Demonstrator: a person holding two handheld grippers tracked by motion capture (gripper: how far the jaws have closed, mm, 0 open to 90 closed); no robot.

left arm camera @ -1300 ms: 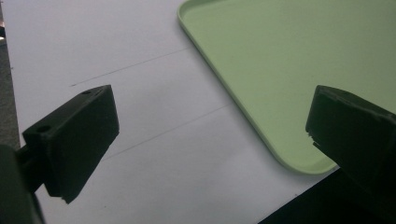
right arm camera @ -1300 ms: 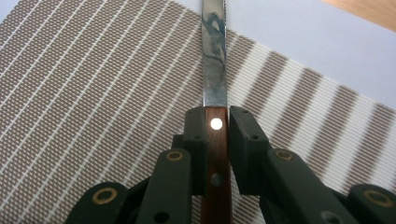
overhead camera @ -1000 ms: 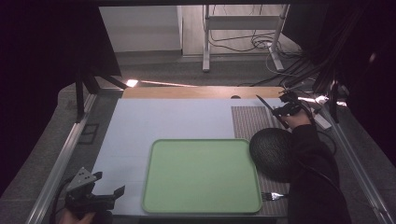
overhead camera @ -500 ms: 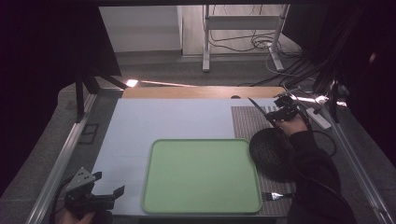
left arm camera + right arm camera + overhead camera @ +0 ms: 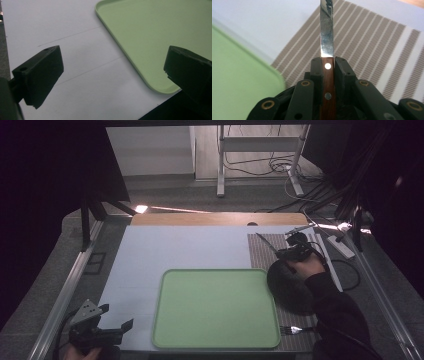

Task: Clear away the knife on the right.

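Note:
My right gripper (image 5: pixel 289 253) is shut on a knife's wooden handle (image 5: pixel 327 85). The steel blade (image 5: pixel 327 35) sticks out ahead over the striped placemat (image 5: pixel 374 45), and in the high view the blade (image 5: pixel 265 242) points to the far left. The hand hovers just beyond a dark round plate (image 5: pixel 289 290) on the mat. A light green tray (image 5: pixel 215 307) lies bare in the table's middle, its edge (image 5: pixel 234 75) beside the knife. My left gripper (image 5: pixel 116 316) rests at the near left corner, open with nothing between its jaws (image 5: pixel 112 72), facing the tray's corner (image 5: pixel 155 30).
A fork (image 5: pixel 296 329) lies on the placemat (image 5: pixel 261 254) near the front edge, right of the tray. A pale sheet (image 5: pixel 165 250) covers the table. Cables and a power strip (image 5: pixel 340 246) lie off the right side. A metal rail (image 5: pixel 65 300) runs along the left.
My right hand has carried the knife leftward and nearer, from the mat's far right corner to just beyond the dark plate. The left gripper has stayed put.

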